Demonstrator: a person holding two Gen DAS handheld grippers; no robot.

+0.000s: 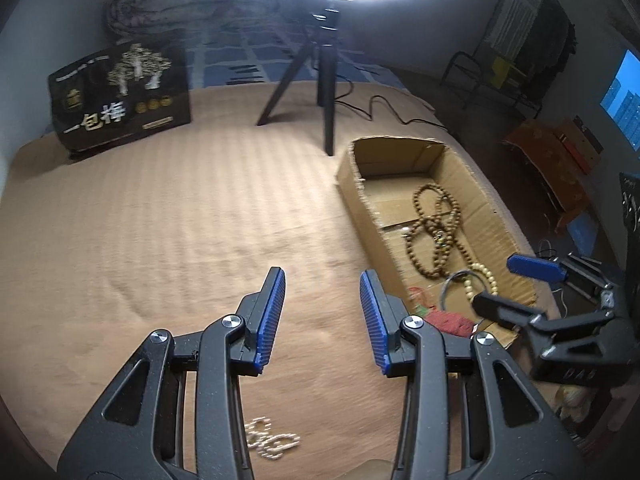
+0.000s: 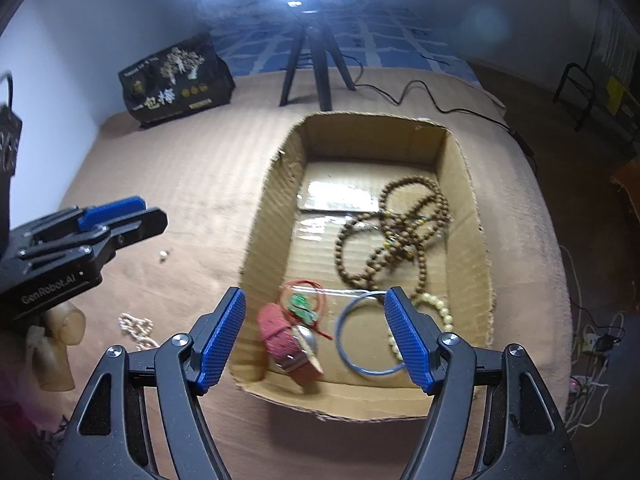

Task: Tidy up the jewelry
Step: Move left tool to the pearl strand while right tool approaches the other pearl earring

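A cardboard box [image 2: 264,200] lies on the tan bedspread. It holds a brown bead necklace [image 2: 400,232], a blue bangle [image 2: 368,336], a cream bead bracelet [image 2: 440,312], a red-strapped watch [image 2: 288,340] and a green pendant on red cord [image 2: 302,304]. My right gripper [image 2: 315,292] hovers open over the box's near end, above the watch and bangle, holding nothing. A pearl necklace [image 1: 272,442] lies on the bedspread left of the box. My left gripper [image 1: 321,276] hangs open and empty above the cloth, just beyond the pearls. A tiny pale piece [image 2: 163,255] lies loose on the cloth.
A black tripod [image 2: 320,68] with a bright ring light stands behind the box, its cable trailing right. A black printed bag [image 2: 176,76] sits at the back left by the wall. A pale yellowish object [image 2: 60,340] lies near the left gripper [image 2: 154,210]. The bed's edge drops off right of the box.
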